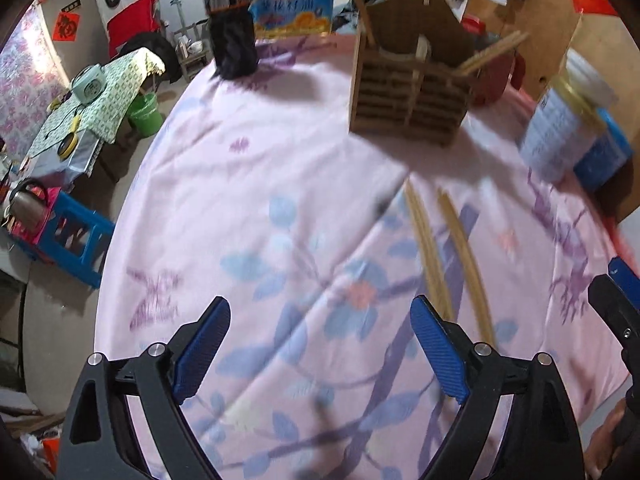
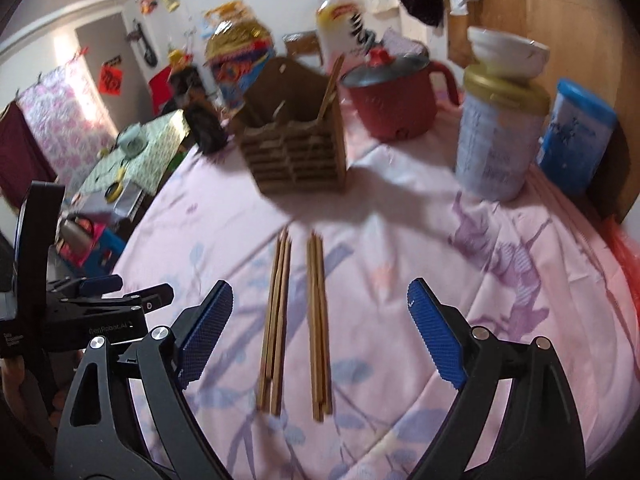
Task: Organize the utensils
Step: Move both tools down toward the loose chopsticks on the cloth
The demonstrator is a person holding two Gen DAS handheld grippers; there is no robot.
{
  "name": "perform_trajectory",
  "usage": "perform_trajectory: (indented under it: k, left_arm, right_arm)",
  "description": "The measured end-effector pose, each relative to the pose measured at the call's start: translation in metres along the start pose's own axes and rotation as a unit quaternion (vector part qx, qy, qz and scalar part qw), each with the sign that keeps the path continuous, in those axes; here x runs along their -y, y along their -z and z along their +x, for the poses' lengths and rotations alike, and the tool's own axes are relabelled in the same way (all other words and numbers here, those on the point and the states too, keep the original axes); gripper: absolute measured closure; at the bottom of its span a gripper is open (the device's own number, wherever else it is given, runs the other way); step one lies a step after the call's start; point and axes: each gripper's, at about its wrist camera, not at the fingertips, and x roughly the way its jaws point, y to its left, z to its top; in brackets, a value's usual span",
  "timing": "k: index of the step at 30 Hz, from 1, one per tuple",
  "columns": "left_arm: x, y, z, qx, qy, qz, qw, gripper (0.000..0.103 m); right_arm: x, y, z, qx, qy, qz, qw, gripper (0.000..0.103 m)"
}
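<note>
**Both grippers open above the chopsticks, holder waiting at the back**

Left wrist view: the left gripper [image 1: 320, 344] has its blue ribbed fingers spread wide with nothing between them, only the pink flowered tablecloth [image 1: 248, 184] below. Two bundles of chopsticks [image 1: 448, 256] lie on the cloth just to the right of its right finger, pointing away toward the wooden slatted holder [image 1: 408, 96], which stands well beyond them. A few chopsticks already lean out of that holder. The picture is blurred, so how many sticks each bundle has is hard to tell. To do this step well, I judge this gripper should shift right until one bundle sits squarely between the fingers, then close across the sticks near their middle so they do not fan out.

Right wrist view: the right gripper [image 2: 320, 332] is also spread wide and empty. Here the left bundle [image 2: 276, 320] and the right bundle [image 2: 318, 328] lie side by side, close but apart, directly between the fingers. The sticks are thin, straight, pale wood, smooth and likely to roll or slip. The holder is brown, box-shaped with a divider, open at the top. A red pot [image 2: 394, 96] with a lid stands right of it, a tall white tub [image 2: 500, 132] nearer the edge. Taking one bundle only, not both, seems safest.
</note>
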Motion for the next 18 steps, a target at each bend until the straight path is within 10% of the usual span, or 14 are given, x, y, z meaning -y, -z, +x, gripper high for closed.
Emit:
perform_trajectory:
  k: [18]
  left_arm:
    - [0.032, 0.067, 0.029, -0.061, -0.031, -0.025, 0.9973, 0.017]
  right_arm:
    - [0.051, 0.036, 0.034, -0.095, -0.101, -0.082, 0.987, 0.020]
